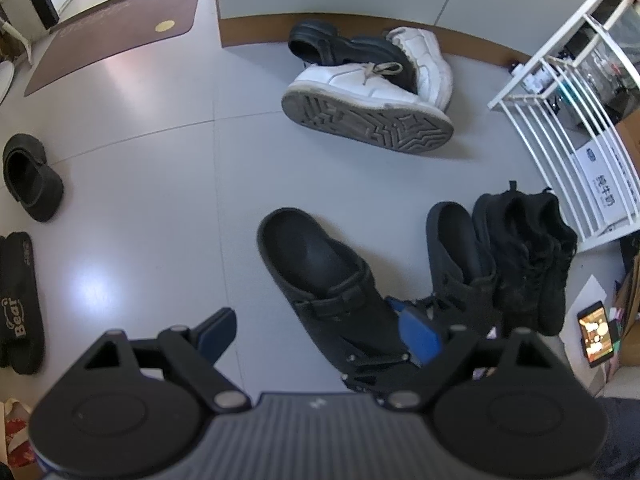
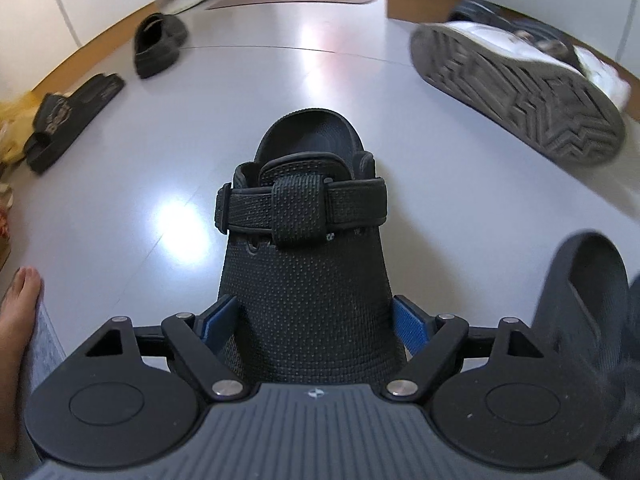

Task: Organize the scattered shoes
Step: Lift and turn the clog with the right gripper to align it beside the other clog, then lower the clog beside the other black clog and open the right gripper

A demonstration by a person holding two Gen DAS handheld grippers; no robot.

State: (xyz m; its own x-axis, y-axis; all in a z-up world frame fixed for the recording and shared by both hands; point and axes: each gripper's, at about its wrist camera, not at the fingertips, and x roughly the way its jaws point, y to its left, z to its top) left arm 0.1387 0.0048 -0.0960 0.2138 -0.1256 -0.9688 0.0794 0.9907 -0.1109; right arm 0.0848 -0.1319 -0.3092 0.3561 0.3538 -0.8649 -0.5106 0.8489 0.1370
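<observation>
On the floor (image 1: 160, 160), going left to right, lie a black slide (image 1: 18, 304), a black clog (image 1: 32, 178), a strapped clog (image 2: 304, 264), its mate (image 1: 460, 252) and black sneakers (image 1: 528, 256). The left claw (image 1: 316, 330) hangs wide and empty. The right claw (image 2: 308, 320) straddles the strapped clog's toe, pads at its sides; I cannot tell if they press. The clog looks light, rubbery and grippy, likely firm enough to pinch across the toe.

The left gripper (image 1: 320, 334) hangs with jaws wide; the right gripper (image 2: 308, 320) angles downward.
</observation>
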